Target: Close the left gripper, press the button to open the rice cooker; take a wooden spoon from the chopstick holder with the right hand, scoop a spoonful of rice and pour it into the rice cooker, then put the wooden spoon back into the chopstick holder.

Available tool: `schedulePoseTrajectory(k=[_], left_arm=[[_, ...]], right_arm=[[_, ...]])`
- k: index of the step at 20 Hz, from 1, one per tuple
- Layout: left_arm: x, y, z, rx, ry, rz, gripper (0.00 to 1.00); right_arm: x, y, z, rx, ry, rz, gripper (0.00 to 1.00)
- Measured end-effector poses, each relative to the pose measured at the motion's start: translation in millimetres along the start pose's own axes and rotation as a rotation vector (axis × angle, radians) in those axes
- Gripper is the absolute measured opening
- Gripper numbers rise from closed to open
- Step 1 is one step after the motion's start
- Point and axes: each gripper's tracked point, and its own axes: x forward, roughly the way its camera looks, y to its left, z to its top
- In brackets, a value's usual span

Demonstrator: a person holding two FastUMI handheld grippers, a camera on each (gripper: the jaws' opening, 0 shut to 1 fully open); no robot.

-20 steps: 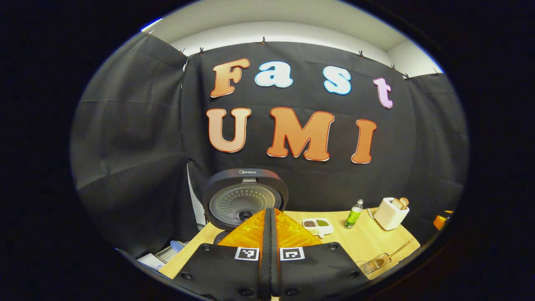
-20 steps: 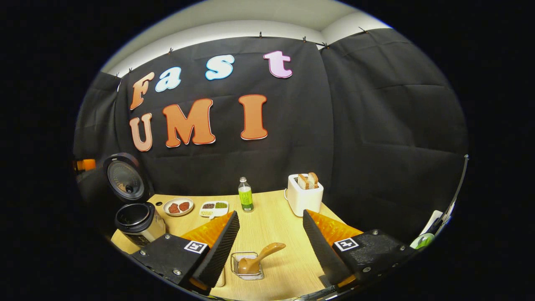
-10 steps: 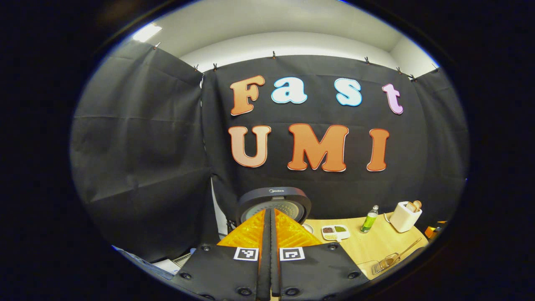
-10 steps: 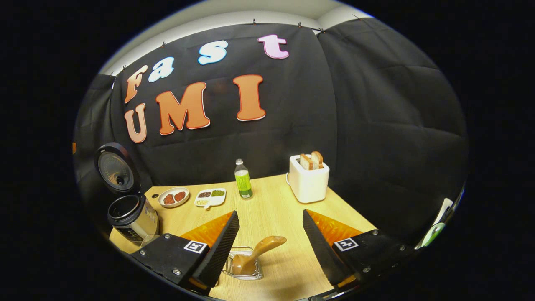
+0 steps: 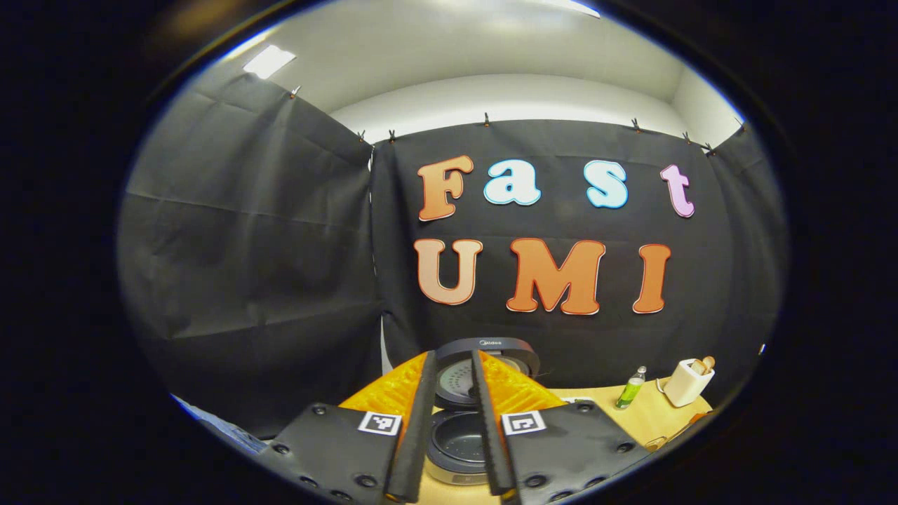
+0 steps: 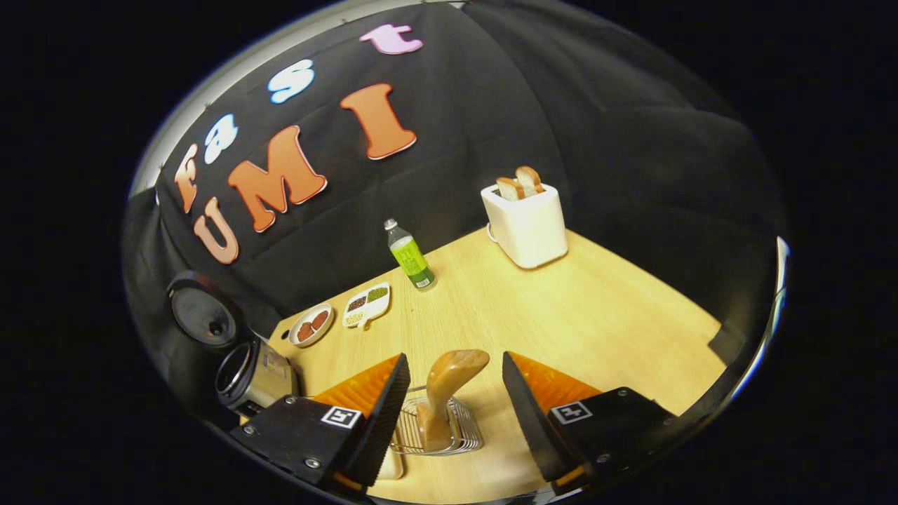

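The rice cooker (image 5: 459,438) stands with its lid (image 5: 487,348) raised and the dark inner pot showing. My left gripper (image 5: 452,358) hovers above and in front of it, open a little, and the pot shows through the narrow gap between its fingers. In the right gripper view the same cooker (image 6: 252,372) sits at the table's left edge. A wooden spoon (image 6: 449,382) leans in a wire chopstick holder (image 6: 463,438). My right gripper (image 6: 454,361) is open, a finger on each side of the spoon's handle and neither touching it.
On the light wooden table (image 6: 596,315) stand a white toaster (image 6: 526,217) with bread slices, a green bottle (image 6: 410,256), a small round plate (image 6: 312,326) and a divided dish (image 6: 366,306). The toaster (image 5: 687,382) and bottle (image 5: 631,389) sit far right in the left gripper view.
My left gripper was shut and now stands slightly open, tilted higher over the cooker. My right gripper has dropped and come forward, so the spoon handle now lies between its fingers.
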Motion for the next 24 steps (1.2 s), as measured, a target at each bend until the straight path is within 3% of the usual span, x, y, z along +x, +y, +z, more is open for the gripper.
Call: schedulePoseTrajectory(k=[6, 9, 10, 15, 24], left_arm=[[-4, 4, 5, -0.006, -0.024, 0.023, 0.75], [1, 15, -2, -0.019, 0.007, 0.037, 0.92], [6, 18, -3, -0.030, 0.017, 0.036, 0.97], [25, 28, -11, -0.063, 0.053, 0.004, 0.99], [51, 55, -20, -0.085, 0.074, -0.061, 1.00]], right_arm=[[3, 11, -9, 0.212, 0.071, 0.082, 0.55], [4, 13, -12, 0.267, 0.077, 0.087, 0.29], [6, 14, -14, 0.266, 0.074, 0.086, 0.28], [-1, 30, -3, 0.250, 0.032, 0.074, 0.13], [-55, 94, 45, 0.033, -0.150, 0.070, 0.11]])
